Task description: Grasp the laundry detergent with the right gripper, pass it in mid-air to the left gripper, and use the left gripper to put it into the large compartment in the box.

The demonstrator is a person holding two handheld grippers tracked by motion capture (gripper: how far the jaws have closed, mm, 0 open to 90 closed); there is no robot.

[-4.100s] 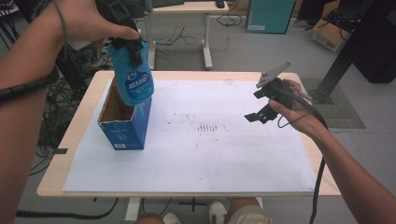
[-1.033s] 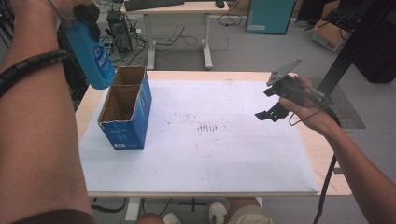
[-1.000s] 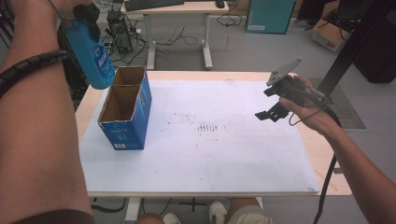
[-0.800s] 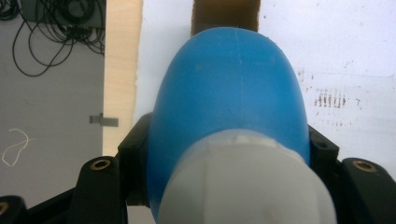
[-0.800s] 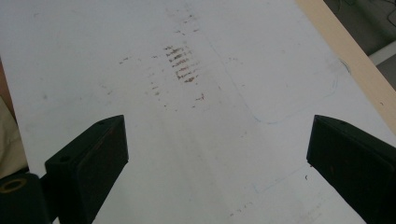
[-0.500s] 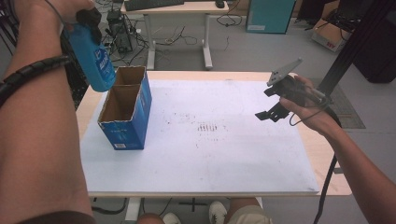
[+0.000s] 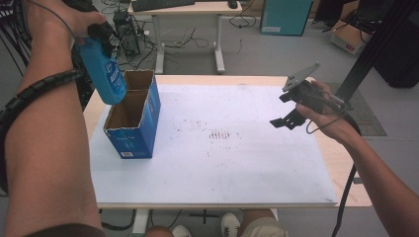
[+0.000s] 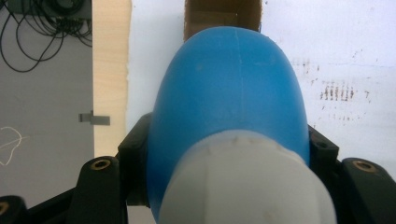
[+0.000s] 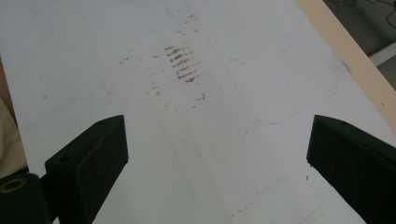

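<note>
1. The place looks like a lab or test workspace rather than a home.
2. The floor is bare grey concrete, with loose cables trailing across it.
3. A second desk stands behind the counter, carrying a keyboard.
4. A white, scuffed sheet covers the counter.
5. A cardboard carton and a teal cabinet sit at the back.
</note>
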